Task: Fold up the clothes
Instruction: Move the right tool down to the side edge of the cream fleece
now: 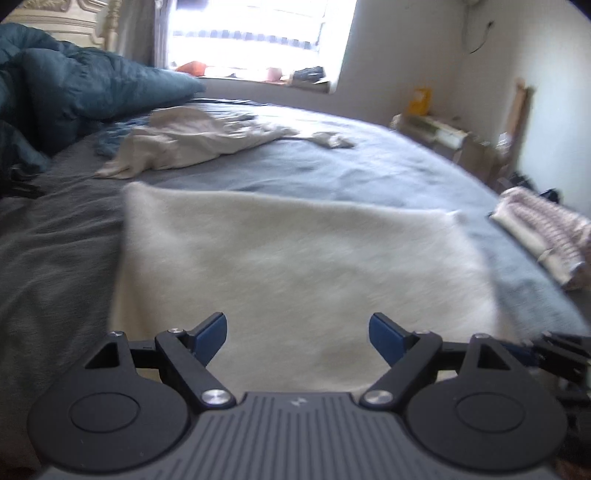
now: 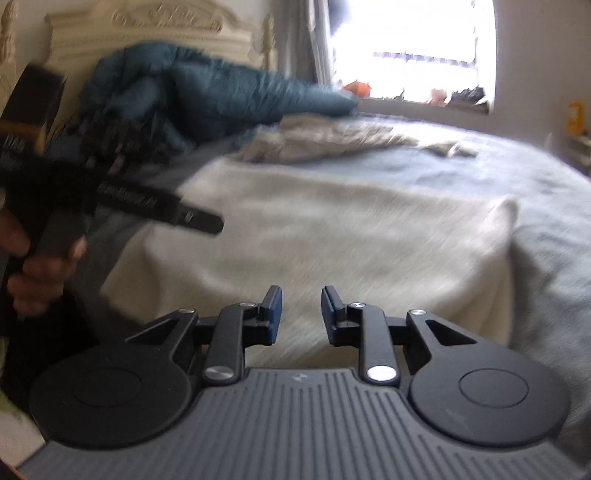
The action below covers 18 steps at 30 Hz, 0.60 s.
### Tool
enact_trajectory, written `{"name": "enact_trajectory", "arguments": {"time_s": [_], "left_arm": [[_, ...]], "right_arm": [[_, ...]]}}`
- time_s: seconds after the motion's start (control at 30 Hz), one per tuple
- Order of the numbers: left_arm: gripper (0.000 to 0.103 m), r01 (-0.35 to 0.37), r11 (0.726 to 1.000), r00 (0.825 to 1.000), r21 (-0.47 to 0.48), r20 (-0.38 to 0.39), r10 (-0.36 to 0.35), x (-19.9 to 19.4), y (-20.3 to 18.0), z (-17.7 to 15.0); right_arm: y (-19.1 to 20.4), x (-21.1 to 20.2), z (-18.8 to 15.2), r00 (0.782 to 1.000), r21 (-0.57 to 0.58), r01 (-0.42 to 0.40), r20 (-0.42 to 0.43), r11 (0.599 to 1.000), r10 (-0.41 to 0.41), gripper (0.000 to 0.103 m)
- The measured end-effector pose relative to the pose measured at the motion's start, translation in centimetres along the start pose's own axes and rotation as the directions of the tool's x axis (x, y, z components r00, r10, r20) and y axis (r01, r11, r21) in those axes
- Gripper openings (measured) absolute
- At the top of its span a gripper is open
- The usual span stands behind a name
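A cream garment (image 1: 295,266) lies flat on the grey bed sheet (image 1: 369,162), folded into a rough rectangle; the right wrist view shows it too (image 2: 332,240). My left gripper (image 1: 297,332) hovers over its near edge, wide open, nothing between the blue pads. Over the same near edge my right gripper (image 2: 301,314) stands open with a narrower gap and holds nothing. In the right wrist view a hand (image 2: 40,266) grips the left gripper's handle at the left side. A crumpled cream garment (image 1: 192,140) lies further back on the bed.
A teal duvet (image 1: 81,85) is bunched at the head of the bed by a carved cream headboard (image 2: 147,33). A folded striped garment (image 1: 546,232) sits at the bed's right edge. Shelves and clutter (image 1: 454,136) stand by the right wall under a bright window (image 1: 258,33).
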<state>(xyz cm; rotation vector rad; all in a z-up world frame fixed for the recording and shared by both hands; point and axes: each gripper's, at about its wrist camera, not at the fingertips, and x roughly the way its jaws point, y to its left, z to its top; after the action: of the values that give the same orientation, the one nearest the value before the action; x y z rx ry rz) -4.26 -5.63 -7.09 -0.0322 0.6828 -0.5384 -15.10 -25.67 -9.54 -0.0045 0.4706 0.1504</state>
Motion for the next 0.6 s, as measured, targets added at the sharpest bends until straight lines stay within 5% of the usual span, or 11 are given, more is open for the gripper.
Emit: {"name": "enact_trajectory", "arguments": {"time_s": [0.17,0.37,0.6], "left_arm": [[0.086,0.027,0.998,0.997,0.055,-0.080,-0.022,2.2,-1.4,-1.7],[0.086,0.073,0.994,0.995,0.078,-0.079,-0.067,1.0,-1.0,-2.2],[0.086,0.248,0.965,0.968,0.087,-0.057,-0.244,2.0,-4.1,-0.4]], "right_arm": [[-2.2,1.0,-1.4,0.995,0.014,0.073,-0.063,0.997,-0.072,0.022],[-5.0,-2.0,-3.9,0.998,0.111,0.035,-0.053,0.993,-0.029,0.022],[-10.8,-4.2,-3.6,0.990,0.273,0.109,0.056,0.956,-0.129,0.023]]}}
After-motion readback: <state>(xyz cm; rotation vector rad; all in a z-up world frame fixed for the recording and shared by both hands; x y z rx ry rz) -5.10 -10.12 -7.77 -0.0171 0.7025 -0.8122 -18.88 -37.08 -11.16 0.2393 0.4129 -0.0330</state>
